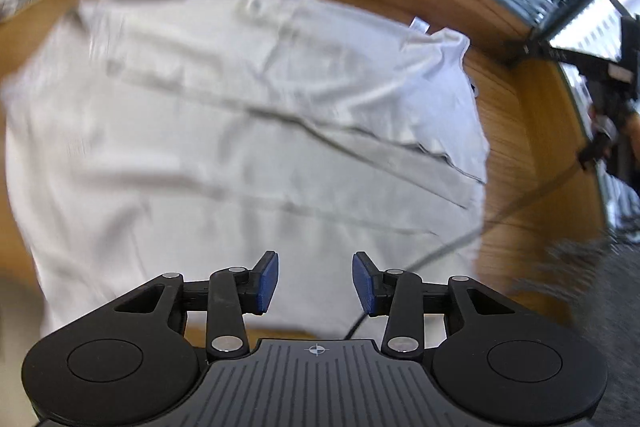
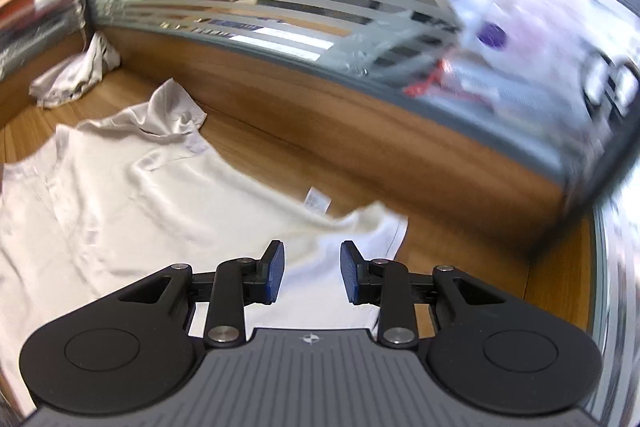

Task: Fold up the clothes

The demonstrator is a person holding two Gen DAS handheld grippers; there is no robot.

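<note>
A white shirt (image 1: pixel 224 115) lies spread on the wooden table (image 1: pixel 516 131), with a fold running across it and a small label at its far edge. My left gripper (image 1: pixel 314 281) hangs above the shirt's near part, open, nothing between its blue pads. In the right wrist view the same shirt (image 2: pixel 132 195) stretches to the left, its collar end bunched at the far side and the label (image 2: pixel 316 201) sticking out. My right gripper (image 2: pixel 312 273) is open above the shirt's right corner and holds nothing.
A crumpled white garment (image 2: pixel 72 79) lies at the table's far left corner. A wooden ledge with a striped glass partition (image 2: pixel 304 3) runs along the back. A thin dark cable (image 1: pixel 516 207) crosses the table at the right. The other gripper (image 1: pixel 608 99) shows at the right edge.
</note>
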